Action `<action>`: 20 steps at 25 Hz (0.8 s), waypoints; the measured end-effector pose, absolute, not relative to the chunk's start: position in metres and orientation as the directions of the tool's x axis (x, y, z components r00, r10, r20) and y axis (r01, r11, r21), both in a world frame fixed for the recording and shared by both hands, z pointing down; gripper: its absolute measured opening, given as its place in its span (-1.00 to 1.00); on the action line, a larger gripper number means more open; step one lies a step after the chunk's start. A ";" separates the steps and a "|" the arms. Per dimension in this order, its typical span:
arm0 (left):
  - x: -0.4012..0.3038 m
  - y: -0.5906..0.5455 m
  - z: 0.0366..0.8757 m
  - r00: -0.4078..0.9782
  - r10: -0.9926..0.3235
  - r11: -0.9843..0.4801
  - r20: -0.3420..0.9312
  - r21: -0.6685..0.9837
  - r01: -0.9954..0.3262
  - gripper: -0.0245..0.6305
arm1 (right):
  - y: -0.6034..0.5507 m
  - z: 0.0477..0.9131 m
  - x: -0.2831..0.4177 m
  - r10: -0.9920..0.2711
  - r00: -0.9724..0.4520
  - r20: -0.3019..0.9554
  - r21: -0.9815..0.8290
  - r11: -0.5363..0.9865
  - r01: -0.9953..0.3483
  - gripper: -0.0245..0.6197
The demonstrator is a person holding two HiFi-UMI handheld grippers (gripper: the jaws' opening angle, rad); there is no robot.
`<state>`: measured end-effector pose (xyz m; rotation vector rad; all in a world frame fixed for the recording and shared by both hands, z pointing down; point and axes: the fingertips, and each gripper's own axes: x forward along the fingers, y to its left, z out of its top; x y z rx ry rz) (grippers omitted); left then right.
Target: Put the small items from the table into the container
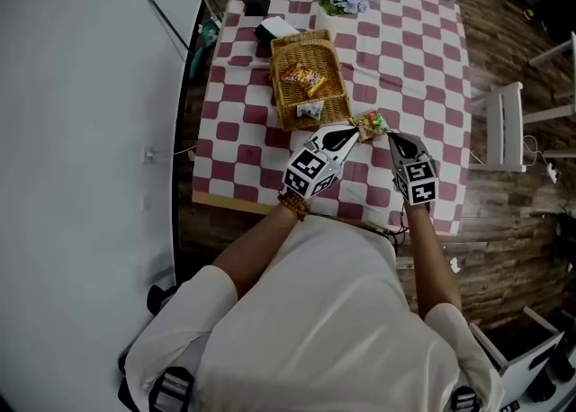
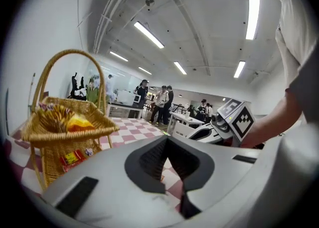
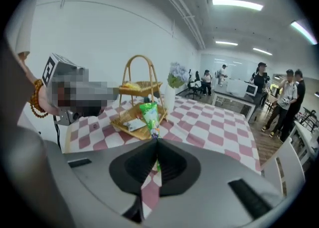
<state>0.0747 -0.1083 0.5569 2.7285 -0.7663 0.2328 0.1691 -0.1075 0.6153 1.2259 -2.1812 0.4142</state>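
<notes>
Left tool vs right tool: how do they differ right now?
Grip: the right tool is shut on a green snack packet. The left tool is shut with nothing showing between its tips.
Place: in the head view the left tool sits closer to the basket, by its front corner. The right tool is further out to the side.
Shared: both hover over the checked table, tips pointing toward the basket.

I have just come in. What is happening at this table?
A person stands at the checkered table with a gripper in each hand. The right gripper is shut on the end of a green snack packet and holds it beside the wicker basket, which already has some snacks in it. The left gripper is close by, jaws together, with nothing visible between them.
</notes>
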 end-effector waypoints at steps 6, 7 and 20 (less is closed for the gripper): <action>0.069 -0.093 0.484 0.850 -0.502 -0.839 0.162 0.150 -0.524 -0.85 | -0.096 0.529 0.158 -0.759 -0.456 0.464 -0.031 0.501 -0.865 -0.85; 0.067 -0.090 0.472 0.850 -0.507 -0.839 0.141 0.145 -0.525 -0.85 | -0.093 0.514 0.157 -0.773 -0.462 0.434 -0.034 0.498 -0.866 -0.85; 0.046 -0.068 0.399 0.840 -0.543 -0.832 0.015 0.128 -0.540 -0.85 | -0.060 0.419 0.146 -0.840 -0.484 0.246 -0.076 0.481 -0.873 -0.85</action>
